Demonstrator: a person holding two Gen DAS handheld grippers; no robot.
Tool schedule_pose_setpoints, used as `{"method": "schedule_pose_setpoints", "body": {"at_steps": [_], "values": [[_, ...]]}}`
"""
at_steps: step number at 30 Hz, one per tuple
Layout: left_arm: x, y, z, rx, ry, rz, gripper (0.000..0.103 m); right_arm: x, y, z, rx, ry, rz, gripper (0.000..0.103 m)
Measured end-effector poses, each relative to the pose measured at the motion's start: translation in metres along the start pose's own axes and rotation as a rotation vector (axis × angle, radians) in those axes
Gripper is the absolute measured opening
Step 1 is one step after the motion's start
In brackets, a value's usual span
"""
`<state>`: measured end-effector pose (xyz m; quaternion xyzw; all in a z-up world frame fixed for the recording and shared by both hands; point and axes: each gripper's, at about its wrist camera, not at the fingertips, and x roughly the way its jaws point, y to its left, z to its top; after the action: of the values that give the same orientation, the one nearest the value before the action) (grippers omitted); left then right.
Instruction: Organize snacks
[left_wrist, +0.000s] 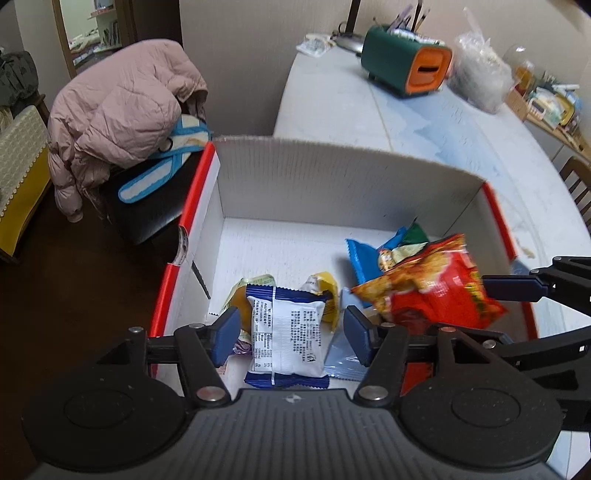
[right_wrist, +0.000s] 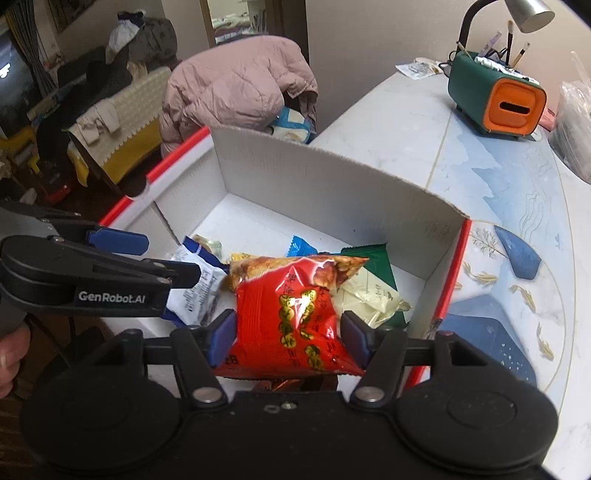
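Both tools hang over the white cardboard box (left_wrist: 332, 177) on the marbled surface (right_wrist: 498, 177). The left tool (left_wrist: 291, 334) is spread wide, pads clear of the blue-and-white snack packet (left_wrist: 286, 339) lying flat on the box floor between them. The right tool (right_wrist: 288, 338) straddles a red snack bag (right_wrist: 291, 314): its pad at 9 o'clock looks pressed in, while the 3 o'clock one seems just off the foil. That bag looks barely pinched, so it may slide out crooked and land on the green packet (right_wrist: 373, 258) at 1 o'clock, messing the pile.
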<state>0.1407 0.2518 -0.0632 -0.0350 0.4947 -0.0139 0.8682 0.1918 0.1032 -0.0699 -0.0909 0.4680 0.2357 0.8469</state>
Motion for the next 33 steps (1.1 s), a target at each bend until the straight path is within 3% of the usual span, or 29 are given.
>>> {"method": "schedule_pose_setpoints", "body": {"at_steps": [5, 9, 20, 25, 28, 33], "values": [[-0.026, -0.003, -0.002, -0.017, -0.064, -0.012, 0.062, -0.022, -0.003, -0.002, 0.022, -0.053, 0.029, 0.064], [-0.046, -0.007, -0.004, -0.027, -0.119, -0.026, 0.068, -0.044, -0.005, -0.007, 0.037, -0.121, 0.029, 0.079], [-0.091, -0.026, -0.015, 0.020, -0.241, -0.040, 0.069, -0.096, -0.011, -0.020, 0.066, -0.268, 0.040, 0.088], [-0.104, -0.031, -0.020, 0.030, -0.277, -0.070, 0.077, -0.111, -0.014, -0.030, 0.071, -0.307, 0.033, 0.090], [-0.109, -0.034, -0.022, 0.037, -0.293, -0.085, 0.081, -0.117, -0.013, -0.034, 0.070, -0.327, 0.028, 0.102], [-0.117, -0.041, -0.027, 0.045, -0.319, -0.114, 0.088, -0.128, -0.010, -0.043, 0.062, -0.377, 0.012, 0.103]]}}
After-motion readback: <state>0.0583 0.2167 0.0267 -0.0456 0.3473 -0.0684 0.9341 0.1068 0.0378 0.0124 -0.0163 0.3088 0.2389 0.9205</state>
